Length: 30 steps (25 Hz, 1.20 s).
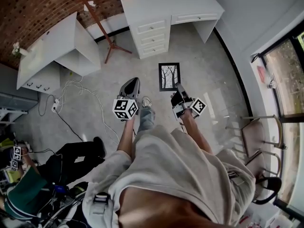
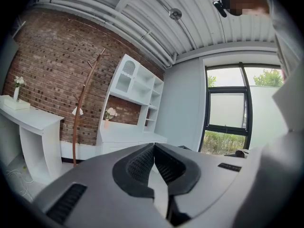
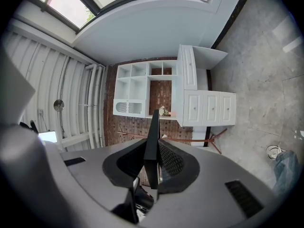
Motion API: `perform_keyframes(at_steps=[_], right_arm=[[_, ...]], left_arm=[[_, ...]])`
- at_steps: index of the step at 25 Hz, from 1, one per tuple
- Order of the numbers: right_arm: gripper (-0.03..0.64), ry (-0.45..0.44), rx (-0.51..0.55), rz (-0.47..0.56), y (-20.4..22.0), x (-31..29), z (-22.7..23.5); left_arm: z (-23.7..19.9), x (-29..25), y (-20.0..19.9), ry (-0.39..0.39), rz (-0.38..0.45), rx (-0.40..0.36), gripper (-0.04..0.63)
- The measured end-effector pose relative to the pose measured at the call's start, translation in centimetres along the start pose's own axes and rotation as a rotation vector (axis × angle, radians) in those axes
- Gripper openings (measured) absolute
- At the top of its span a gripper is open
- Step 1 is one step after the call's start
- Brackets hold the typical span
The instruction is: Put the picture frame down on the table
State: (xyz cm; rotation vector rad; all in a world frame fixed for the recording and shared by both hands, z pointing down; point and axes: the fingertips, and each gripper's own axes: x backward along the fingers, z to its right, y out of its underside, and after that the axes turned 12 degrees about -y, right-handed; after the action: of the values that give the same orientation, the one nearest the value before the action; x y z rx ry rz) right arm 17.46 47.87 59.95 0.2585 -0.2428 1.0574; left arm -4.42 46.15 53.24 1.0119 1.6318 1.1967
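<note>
A black picture frame [image 1: 169,76] with a tree print hangs over the floor, its lower corner pinched by my right gripper [image 1: 179,90]. The right gripper view has the frame [image 3: 152,141] edge-on between the two pads, so my right gripper [image 3: 153,151] is shut on it. My left gripper [image 1: 131,86] is held level to the left of the frame, apart from it. Its jaws meet at the tips with nothing between them in the left gripper view [image 2: 153,150]. A white desk with drawers [image 1: 164,4] stands ahead, past the frame.
A second white table [image 1: 57,44] stands at the left by the brick wall. A wooden coat stand [image 1: 100,25] rises between the two desks. Cables [image 1: 78,91] trail over the floor at left. A seated person [image 1: 52,167] is at lower left, chairs [image 1: 259,137] at right.
</note>
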Motion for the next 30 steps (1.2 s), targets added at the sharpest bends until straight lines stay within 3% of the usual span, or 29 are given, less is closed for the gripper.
perform_keyframes(at_steps=[14,30], right_arm=[[0.086,0.013,0.019,0.021,-4.0,-11.6,4.0],[0.084,0.018,0.048,0.054,-6.6,-31.2,8.6]], left_arm=[[-6.1,-11.4,-2.7,0.022,0.001,0.031,0.017],[-18.4,-27.2,-9.2,0.06,0.005,0.043,0.017]])
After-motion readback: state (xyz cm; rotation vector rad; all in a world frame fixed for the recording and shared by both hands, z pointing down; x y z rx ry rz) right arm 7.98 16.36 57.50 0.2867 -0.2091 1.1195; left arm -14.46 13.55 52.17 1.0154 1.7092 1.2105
